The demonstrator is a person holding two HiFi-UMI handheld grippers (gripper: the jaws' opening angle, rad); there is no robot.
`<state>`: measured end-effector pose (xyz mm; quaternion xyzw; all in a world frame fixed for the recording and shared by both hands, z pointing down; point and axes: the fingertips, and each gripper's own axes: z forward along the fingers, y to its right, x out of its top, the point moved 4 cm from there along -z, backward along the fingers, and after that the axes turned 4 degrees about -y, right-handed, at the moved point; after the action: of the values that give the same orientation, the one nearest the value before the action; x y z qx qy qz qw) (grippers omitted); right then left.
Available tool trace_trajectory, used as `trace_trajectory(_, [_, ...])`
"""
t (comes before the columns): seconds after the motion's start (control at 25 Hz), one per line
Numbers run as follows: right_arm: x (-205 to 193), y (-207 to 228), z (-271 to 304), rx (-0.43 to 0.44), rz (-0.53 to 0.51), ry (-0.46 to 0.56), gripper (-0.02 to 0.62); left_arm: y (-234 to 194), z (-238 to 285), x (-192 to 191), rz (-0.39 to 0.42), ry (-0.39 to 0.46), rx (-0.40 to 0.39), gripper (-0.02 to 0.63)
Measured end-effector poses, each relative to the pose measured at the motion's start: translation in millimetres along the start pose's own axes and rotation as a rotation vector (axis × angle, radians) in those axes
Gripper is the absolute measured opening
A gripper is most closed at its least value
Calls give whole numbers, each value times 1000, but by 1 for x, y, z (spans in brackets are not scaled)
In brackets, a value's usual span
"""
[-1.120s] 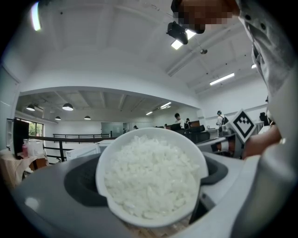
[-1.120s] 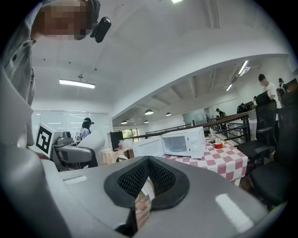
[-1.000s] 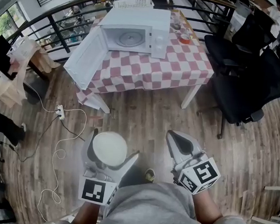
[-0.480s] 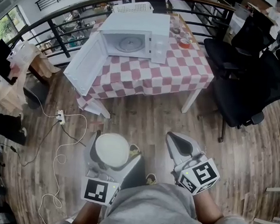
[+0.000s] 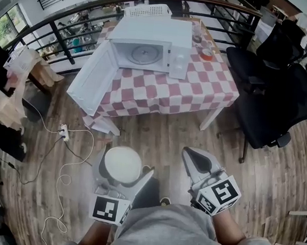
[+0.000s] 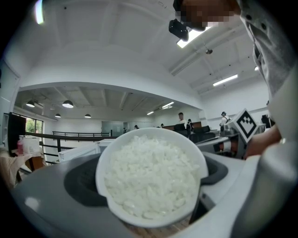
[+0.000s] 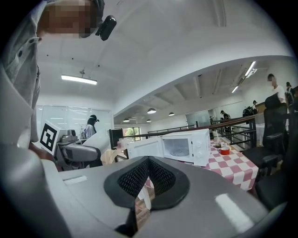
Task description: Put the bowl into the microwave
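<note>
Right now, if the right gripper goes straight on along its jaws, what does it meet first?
From the right gripper, shut and empty: open air over the floor, then probably the checked table at its front edge, near the open microwave. Height is hard to judge.

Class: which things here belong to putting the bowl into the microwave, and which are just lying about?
Job: bowl of rice, left hand-held gripper holding it, open microwave on the checked table.
Lying about: office chairs, power strip, white basket.
</note>
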<state>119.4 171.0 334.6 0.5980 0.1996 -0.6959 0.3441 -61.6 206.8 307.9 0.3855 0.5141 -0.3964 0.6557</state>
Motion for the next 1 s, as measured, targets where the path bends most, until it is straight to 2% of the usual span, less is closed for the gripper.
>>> trace_trajectory(0.44, [32,40,90,-12,-8,-11,-2,-71,78,6,-29,-6,-14,566])
trace_trajectory(1.0, [60,57,156,-30,-25,-31,-2,-125,123,13,-65,0,-42,566])
